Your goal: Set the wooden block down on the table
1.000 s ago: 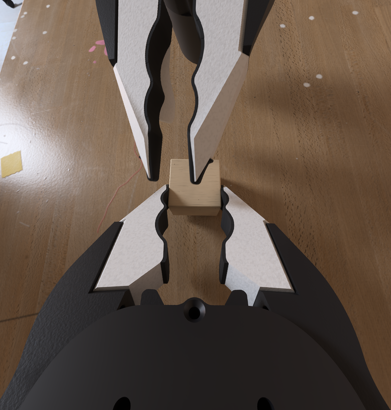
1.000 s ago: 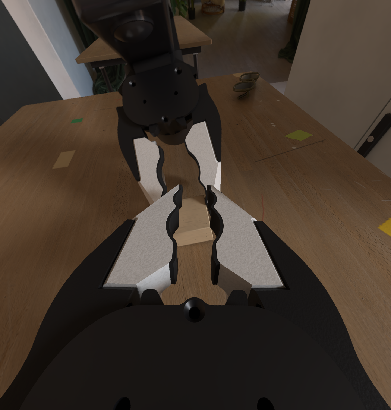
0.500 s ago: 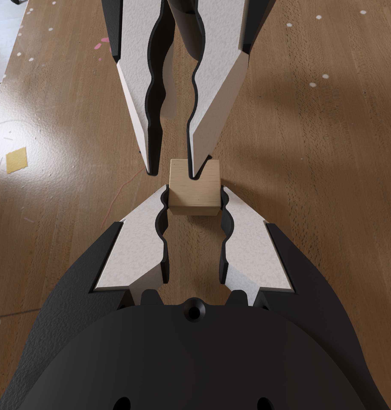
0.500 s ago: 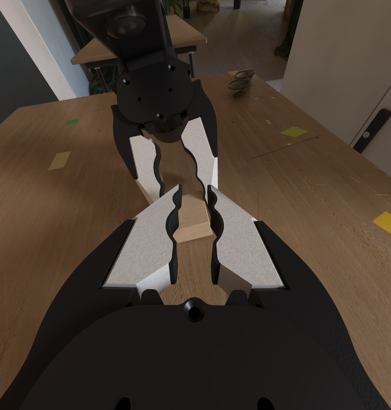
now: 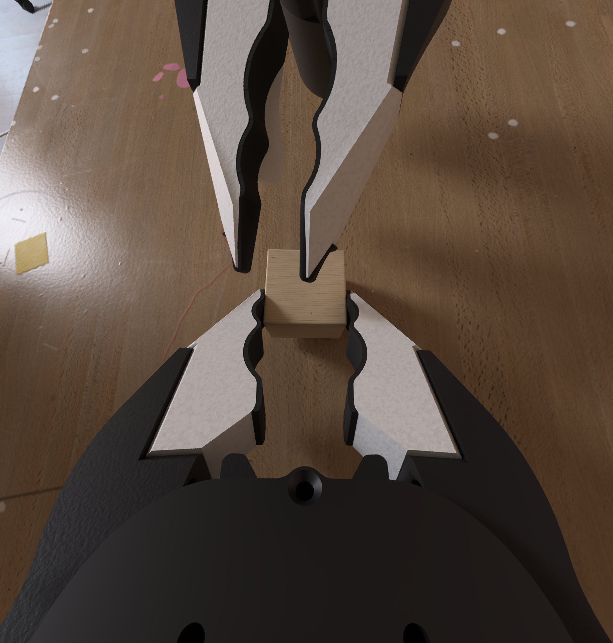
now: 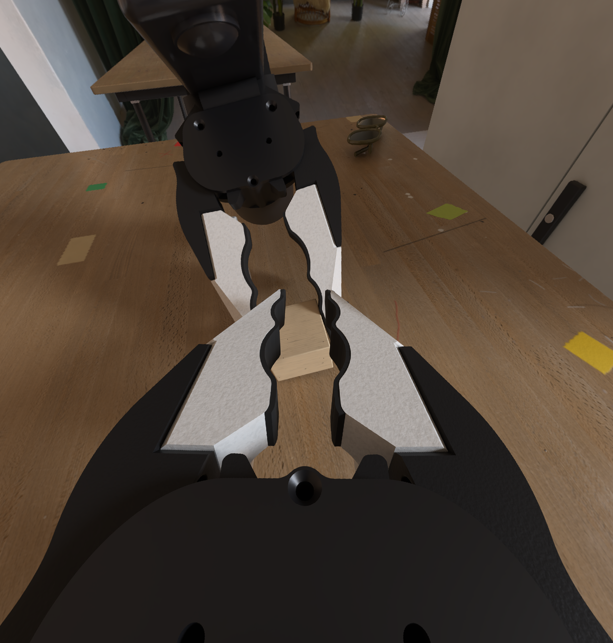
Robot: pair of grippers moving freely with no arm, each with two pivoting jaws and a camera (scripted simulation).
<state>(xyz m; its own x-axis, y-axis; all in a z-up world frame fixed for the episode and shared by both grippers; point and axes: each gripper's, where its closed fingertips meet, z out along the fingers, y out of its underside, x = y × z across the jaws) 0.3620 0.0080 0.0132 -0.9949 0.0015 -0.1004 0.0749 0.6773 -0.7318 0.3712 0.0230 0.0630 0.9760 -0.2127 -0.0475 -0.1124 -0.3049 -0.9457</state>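
While my left gripper (image 5: pixel 305 306) clamps the pale, fine-grained wooden block (image 5: pixel 303 299) just above the table (image 5: pixel 472 243), my right gripper (image 6: pixel 303 302) hangs over it, parted.

Wooden table (image 5: pixel 506 313) carries yellow tape (image 5: pixel 31 253) and glasses (image 6: pixel 365 132).

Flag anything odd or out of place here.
Two grippers crowd one wooden block: the left gripper pinches it, while the right gripper hangs off-centre, one fingertip over the block's top. Sunglasses lie at the table's far corner.
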